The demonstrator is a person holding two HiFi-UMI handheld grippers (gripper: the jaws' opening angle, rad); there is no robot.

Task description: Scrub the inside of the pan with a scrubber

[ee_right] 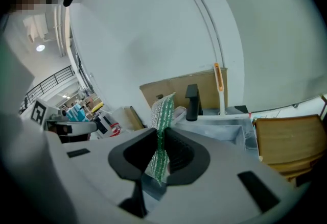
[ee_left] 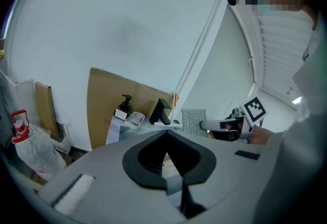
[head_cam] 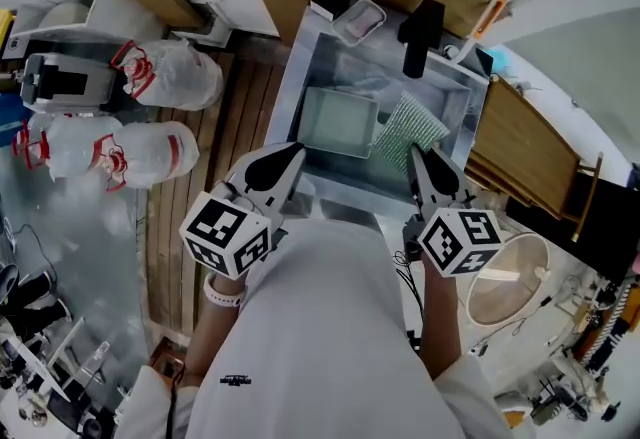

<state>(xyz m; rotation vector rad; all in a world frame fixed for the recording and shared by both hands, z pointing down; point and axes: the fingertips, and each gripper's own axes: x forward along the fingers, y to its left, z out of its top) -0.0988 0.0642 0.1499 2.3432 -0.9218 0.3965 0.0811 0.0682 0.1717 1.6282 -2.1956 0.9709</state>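
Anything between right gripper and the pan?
Only the scrubber, pinched in the right gripper, its edge beside the pan. Head view shows it.

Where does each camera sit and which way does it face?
Head view: on the head, steeply down at sink and pan; torso, left gripper, right gripper show.
Left gripper view: along its shut jaws toward the faucet; right gripper shows.
Right gripper view: along jaws clamping the scrubber, toward faucet.
All share the faucet.

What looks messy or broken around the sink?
Nothing stands out. The pan sits in the sink, nothing looks spilled or broken, and the green scrubber is pinched in the fingers of the right gripper. The left gripper is shut and empty.
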